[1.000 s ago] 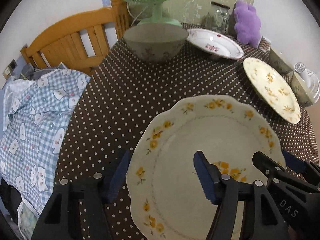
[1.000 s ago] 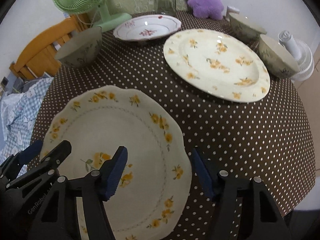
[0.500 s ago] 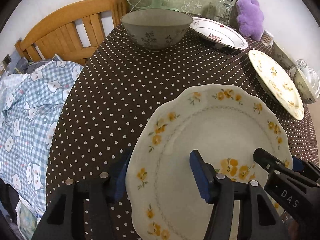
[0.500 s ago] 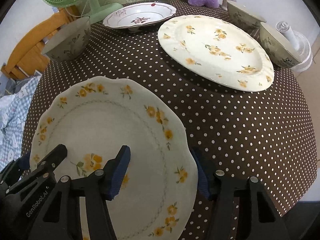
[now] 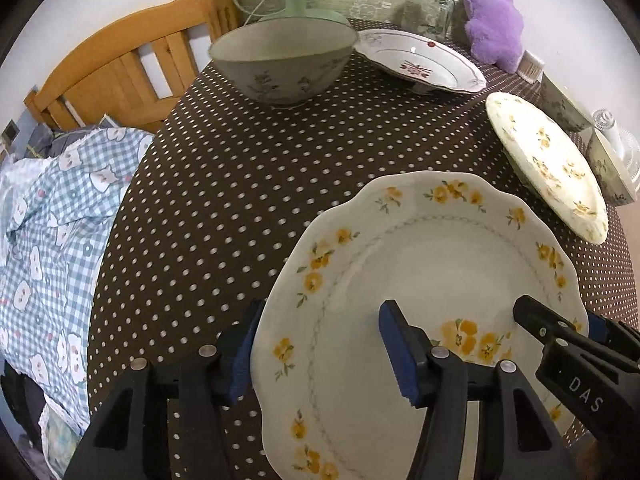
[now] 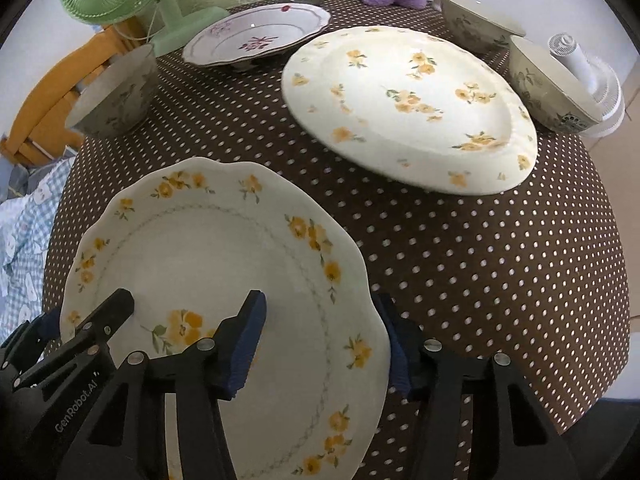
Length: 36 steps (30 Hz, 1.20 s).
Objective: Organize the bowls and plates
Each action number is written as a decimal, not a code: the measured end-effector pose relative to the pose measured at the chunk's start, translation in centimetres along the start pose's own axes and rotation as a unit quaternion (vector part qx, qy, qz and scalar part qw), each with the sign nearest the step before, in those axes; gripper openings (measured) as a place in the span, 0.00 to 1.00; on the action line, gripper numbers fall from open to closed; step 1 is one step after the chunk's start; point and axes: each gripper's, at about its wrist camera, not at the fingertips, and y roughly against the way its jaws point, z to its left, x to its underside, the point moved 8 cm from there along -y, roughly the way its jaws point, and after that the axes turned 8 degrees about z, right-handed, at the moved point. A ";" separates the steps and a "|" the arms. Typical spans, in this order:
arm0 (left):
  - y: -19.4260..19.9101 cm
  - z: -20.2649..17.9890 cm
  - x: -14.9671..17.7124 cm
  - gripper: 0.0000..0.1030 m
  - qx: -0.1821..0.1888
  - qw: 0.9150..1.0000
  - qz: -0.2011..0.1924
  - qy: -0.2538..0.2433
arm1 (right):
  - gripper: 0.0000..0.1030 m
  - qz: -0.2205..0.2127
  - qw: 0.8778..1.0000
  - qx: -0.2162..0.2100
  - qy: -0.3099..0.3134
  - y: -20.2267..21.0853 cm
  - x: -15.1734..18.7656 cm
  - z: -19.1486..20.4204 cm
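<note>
Cream scalloped plate at lower centre sits straddled on opposite rims by left gripper and right gripper, the left's jaws open, the right's closing, likely for a two-handed lift.

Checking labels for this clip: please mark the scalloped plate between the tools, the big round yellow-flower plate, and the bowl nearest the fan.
Scalloped plate (image 6: 208, 256), right wrist view, on its bare white centre.
Round yellow-flower plate (image 6: 408, 100), right wrist view, on its middle.
Bowl (image 5: 280, 76), left wrist view, on its outer wall.
</note>
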 end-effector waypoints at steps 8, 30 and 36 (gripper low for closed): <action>-0.2 -0.8 -0.3 0.57 -0.008 1.000 0.003 0.004 | 0.57 0.001 1.000 -0.005 0.005 -0.1 -0.8 -0.7; 3.0 -1.6 -0.7 0.85 0.001 0.999 -0.029 -0.040 | 0.78 -0.057 0.998 0.026 -0.021 4.5 -0.2 -1.9; 4.4 -3.6 -0.9 0.88 0.027 0.995 -0.049 -0.082 | 0.78 -0.086 0.995 0.041 -0.040 7.4 0.3 -3.3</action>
